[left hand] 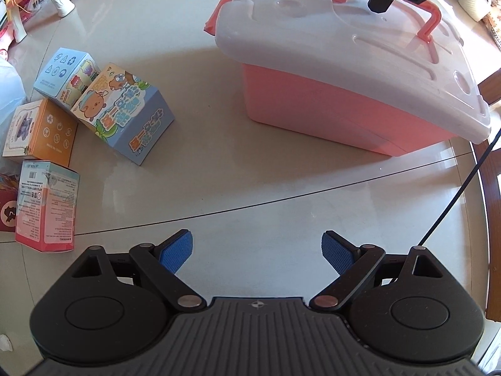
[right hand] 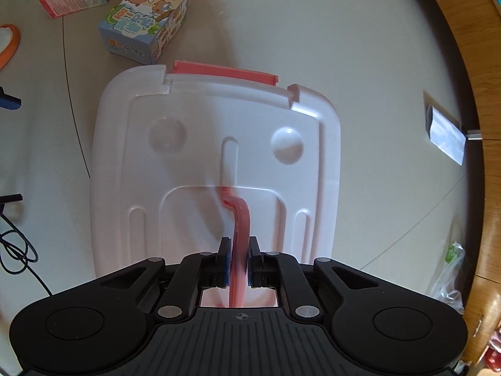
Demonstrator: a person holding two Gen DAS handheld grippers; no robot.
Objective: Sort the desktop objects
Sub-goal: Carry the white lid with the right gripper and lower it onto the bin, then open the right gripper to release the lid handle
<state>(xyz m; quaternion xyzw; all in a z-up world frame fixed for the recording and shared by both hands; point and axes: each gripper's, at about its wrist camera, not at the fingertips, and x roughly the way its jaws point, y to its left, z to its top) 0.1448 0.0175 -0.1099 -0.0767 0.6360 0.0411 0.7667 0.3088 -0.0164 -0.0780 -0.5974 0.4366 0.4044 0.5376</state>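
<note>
From the left wrist, the left gripper (left hand: 256,252) hangs spread and empty over bare worktop (left hand: 219,172), the pink storage box (left hand: 328,106) ahead and small cartons (left hand: 122,112) clustered well to its left, apparently awaiting sorting. From the right wrist, the right gripper (right hand: 239,263) pinches the box's pink handle (right hand: 241,219) above the white lid (right hand: 213,144), seemingly to lift it; the worktop's wooden edge (right hand: 469,94) curves nearby at right.
</note>
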